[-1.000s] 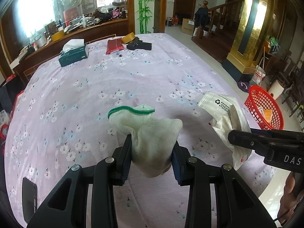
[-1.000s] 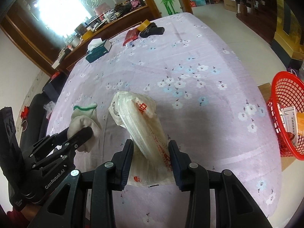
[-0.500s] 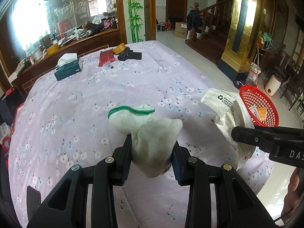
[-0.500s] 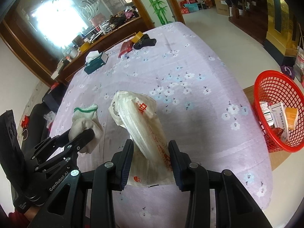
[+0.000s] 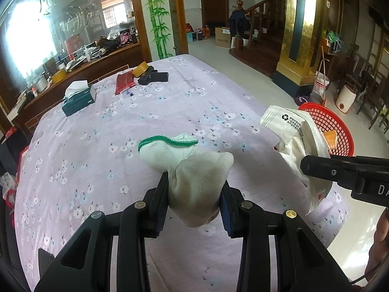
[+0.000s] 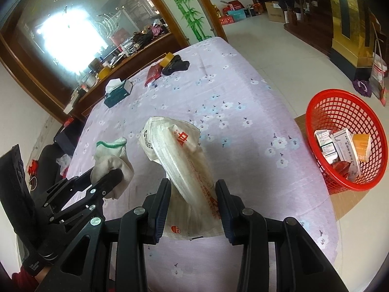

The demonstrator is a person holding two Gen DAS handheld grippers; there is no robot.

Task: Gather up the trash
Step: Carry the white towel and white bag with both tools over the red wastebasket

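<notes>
My left gripper is shut on a white knit glove with a green cuff, held up above the purple flowered tablecloth. My right gripper is shut on a crumpled white plastic bag with red print. In the left wrist view the bag hangs at the right, pinched by the right gripper's finger. In the right wrist view the glove and the left gripper are at the left. A red mesh basket with boxes inside stands on the floor to the right of the table.
At the table's far end lie a teal tissue box, a red pouch, a tape roll and a black object. A cluttered wooden counter runs behind it. Tiled floor, stairs and a gold pillar lie to the right.
Both grippers have lifted and drawn back from the table with their loads still held. More of the room and the red basket shows now.
</notes>
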